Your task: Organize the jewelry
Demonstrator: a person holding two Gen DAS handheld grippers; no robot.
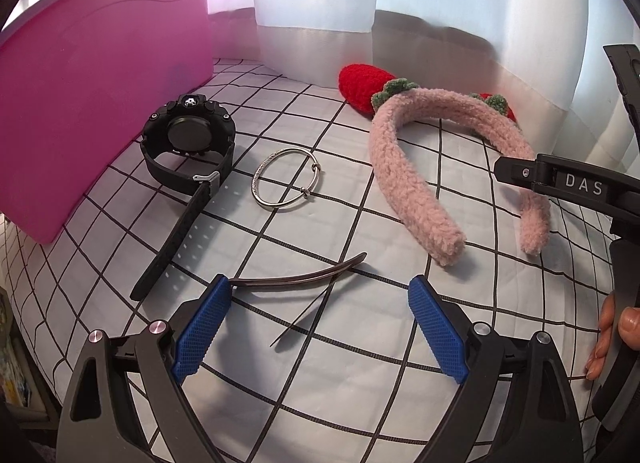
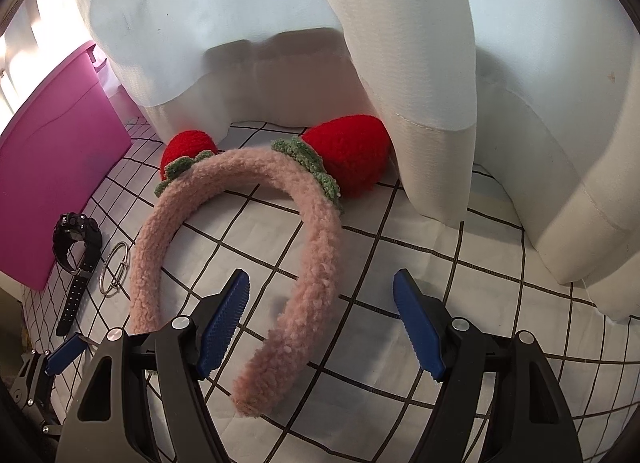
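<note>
On the checked cloth lie a black watch (image 1: 188, 139), a silver bangle (image 1: 286, 179) and a fluffy pink headband (image 1: 416, 167) with red strawberries. A thin dark curved pin (image 1: 300, 283) lies between the tips of my open left gripper (image 1: 320, 281). Its left end is at the left blue pad (image 1: 200, 327); whether they touch I cannot tell. My right gripper (image 2: 320, 275) is open, and one arm of the headband (image 2: 308, 295) runs between its jaws, close to the left pad (image 2: 224, 327) with no pad pressing on it.
A pink bin (image 1: 80, 103) stands at the left, next to the watch. White curtains (image 2: 420, 83) hang down onto the cloth at the back. A finger of my right gripper (image 1: 520, 173) and a hand (image 1: 612, 335) show at the right edge of the left wrist view.
</note>
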